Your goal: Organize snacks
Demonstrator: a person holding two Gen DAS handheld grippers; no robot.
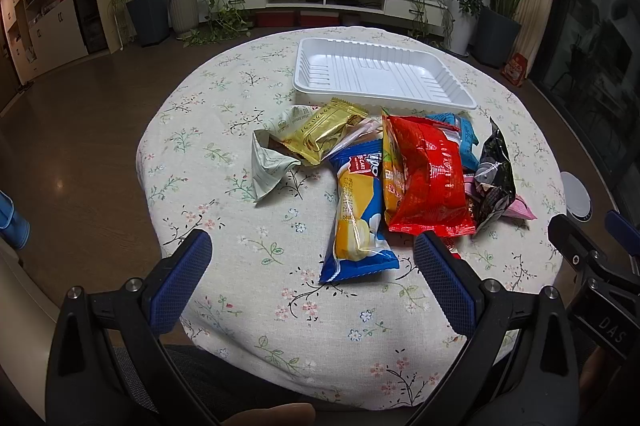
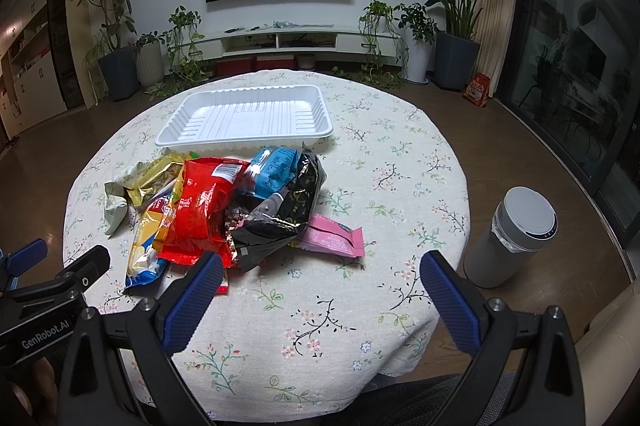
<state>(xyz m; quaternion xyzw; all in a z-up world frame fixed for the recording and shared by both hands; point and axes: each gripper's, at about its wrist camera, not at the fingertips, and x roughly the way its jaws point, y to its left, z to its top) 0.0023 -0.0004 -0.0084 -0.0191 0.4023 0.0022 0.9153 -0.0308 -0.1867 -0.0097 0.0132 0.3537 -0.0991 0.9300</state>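
Observation:
A pile of snack packets lies mid-table: a red bag [image 1: 428, 178] [image 2: 200, 210], a blue-and-yellow cake pack [image 1: 360, 214] [image 2: 146, 246], a gold packet [image 1: 320, 134] [image 2: 156, 178], a pale green packet [image 1: 268, 166], a light blue pack [image 2: 276, 170], a black bag [image 1: 494, 174] [image 2: 284, 210] and a pink packet [image 2: 332, 238]. An empty white tray [image 1: 380, 74] [image 2: 248, 118] stands behind the pile. My left gripper [image 1: 312, 270] is open and empty, near the blue-and-yellow pack. My right gripper [image 2: 320, 286] is open and empty, in front of the pink packet.
The round table wears a floral cloth [image 2: 360, 326]. A grey cylindrical bin [image 2: 512, 238] stands on the floor at the right. Potted plants, a TV and a low cabinet line the far wall.

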